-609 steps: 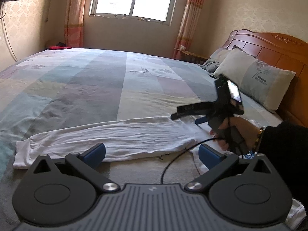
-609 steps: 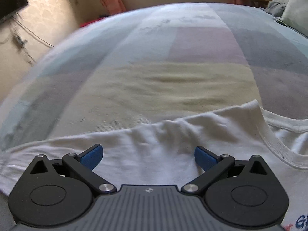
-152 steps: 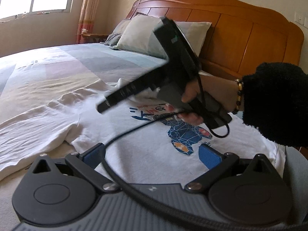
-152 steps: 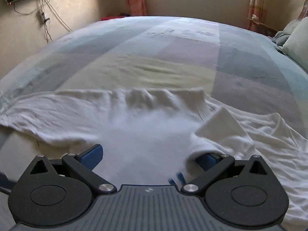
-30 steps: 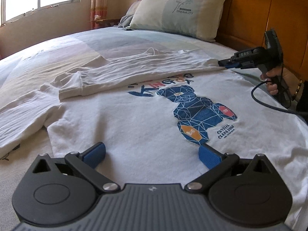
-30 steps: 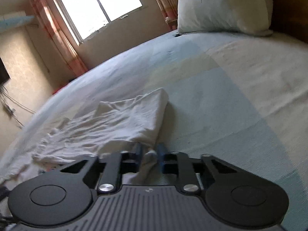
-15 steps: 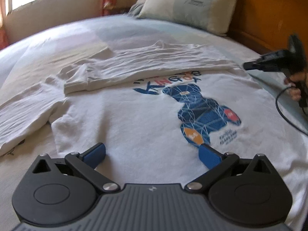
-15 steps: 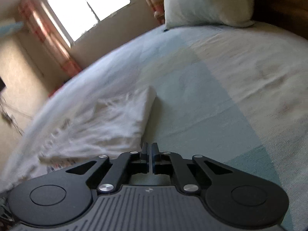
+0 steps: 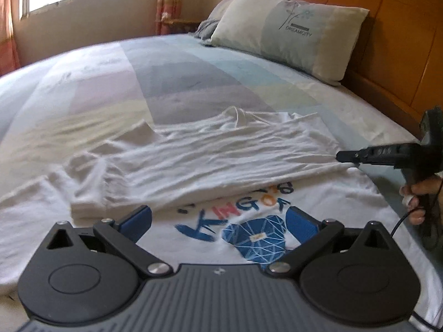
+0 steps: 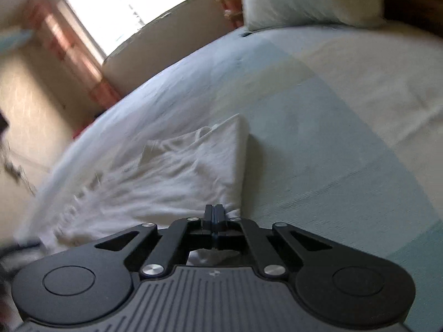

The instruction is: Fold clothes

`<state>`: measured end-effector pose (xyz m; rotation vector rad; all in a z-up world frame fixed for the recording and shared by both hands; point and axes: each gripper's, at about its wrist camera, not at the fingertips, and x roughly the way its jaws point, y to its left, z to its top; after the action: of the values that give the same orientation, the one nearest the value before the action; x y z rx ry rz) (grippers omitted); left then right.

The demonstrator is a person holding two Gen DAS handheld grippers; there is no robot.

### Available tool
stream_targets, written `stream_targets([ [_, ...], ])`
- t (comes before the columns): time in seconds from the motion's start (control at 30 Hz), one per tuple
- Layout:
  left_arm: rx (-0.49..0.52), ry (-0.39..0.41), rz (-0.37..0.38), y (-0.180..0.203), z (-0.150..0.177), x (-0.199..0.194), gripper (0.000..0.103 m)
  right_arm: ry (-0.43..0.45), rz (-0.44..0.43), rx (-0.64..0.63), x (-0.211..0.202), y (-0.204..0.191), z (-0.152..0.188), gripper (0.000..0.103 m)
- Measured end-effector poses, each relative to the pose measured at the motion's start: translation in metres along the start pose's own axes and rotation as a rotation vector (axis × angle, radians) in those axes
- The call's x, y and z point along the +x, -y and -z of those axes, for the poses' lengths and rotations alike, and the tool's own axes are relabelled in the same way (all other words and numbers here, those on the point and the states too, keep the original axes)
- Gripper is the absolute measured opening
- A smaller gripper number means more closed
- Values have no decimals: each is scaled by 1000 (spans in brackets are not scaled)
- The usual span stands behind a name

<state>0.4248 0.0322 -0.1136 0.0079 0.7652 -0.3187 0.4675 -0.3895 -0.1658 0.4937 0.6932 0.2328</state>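
Bed (image 9: 193, 83) filling most of frame, wearing sheet of pale blue, grey, lilac and cream blocks. White shirt (image 9: 221, 160) lying flat at lower centre, blue-and-red print showing, one side lying folded over its body. Pillow (image 9: 290, 30) leaning against wooden headboard (image 9: 396, 41) at upper right. Second, greyer pillow (image 9: 207, 27) lying just behind first pillow.

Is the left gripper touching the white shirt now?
Cannot tell. In the left wrist view the left gripper, jaws open, is over the white shirt; contact is not visible.
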Motion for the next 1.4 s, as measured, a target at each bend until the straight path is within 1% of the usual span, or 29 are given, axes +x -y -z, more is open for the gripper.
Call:
stream_targets([
  [0.03, -4, -4, 12, 1, 4, -1, 102, 21, 0, 6, -6, 2, -4, 16],
  [0.07, -7, -8, 26, 2, 8, -2, 102, 42, -1, 13, -12, 4, -8, 29],
  [0.1, -9, -11, 34, 3, 13, -4, 102, 33, -8, 38, -9, 10, -11, 31],
  [0.2, -15, -27, 55, 5, 25, -9, 102, 0, -32, 124, 5, 28, -18, 31],
  [0.27, -16, -39, 69, 5, 31, -11, 102, -3, -67, 160, 16, 37, -21, 31],
  [0.33, -17, -42, 75, 5, 34, -12, 102, 0, -75, 148, 28, 39, -31, 30],
  [0.37, -18, -43, 78, 5, 35, -13, 102, -1, -75, 138, 33, 40, -34, 26],
  [0.4, -31, -43, 80, 4, 36, -13, 102, -2, -75, 128, 39, 41, -37, 21],
  [0.43, -52, -41, 76, 2, 36, -14, 102, -3, -75, 119, 44, 42, -40, 6],
  [0.53, -111, -6, 63, -7, 31, -18, 102, 11, -40, 150, 39, 44, -39, 5],
  [0.6, -182, 36, 46, -18, 25, -21, 102, 20, -17, 171, 36, 45, -38, 5],
  [0.63, -225, 59, 37, -25, 22, -22, 102, 18, -1, 167, 29, 44, -37, 10],
  [0.7, -351, 100, 35, -45, 18, -20, 100, 37, 36, 147, 14, 35, -36, 18],
  [0.73, -422, 107, 46, -57, 18, -16, 99, 50, 34, 150, 6, 30, -34, 27],
  [0.77, -493, 108, 63, -69, 18, -13, 97, 62, 32, 154, -3, 24, -32, 39],
  [0.83, -567, 118, 67, -81, 20, -7, 90, 55, -17, 143, -14, 7, -29, 55],
  [0.9, -629, 129, 66, -92, 22, -1, 89, 60, -47, 96, -28, -18, -22, 62],
  [0.93, -660, 134, 66, -97, 23, 2, 88, 59, -68, 78, -33, -30, -19, 70],
  [0.97, -691, 140, 65, -103, 24, 5, 88, 62, -98, 66, -38, -39, -13, 75],
  [1.07, -784, 156, 64, -119, 27, 13, 87, 56, -165, 44, -49, -62, 5, 77],
  [1.17, -878, 172, 62, -135, 30, 22, 87, 39, -182, 11, -47, -73, 10, 78],
  [1.2, -894, 181, 62, -138, 30, 23, 87, 38, -179, -8, -46, -75, 10, 78],
  [1.27, -915, 203, 58, -143, 29, 27, 87, 40, -160, -7, -45, -73, 10, 78],
  [1.4, -938, 238, 56, -147, 25, 34, 87, 22, -157, 28, -41, -63, 9, 78],
])
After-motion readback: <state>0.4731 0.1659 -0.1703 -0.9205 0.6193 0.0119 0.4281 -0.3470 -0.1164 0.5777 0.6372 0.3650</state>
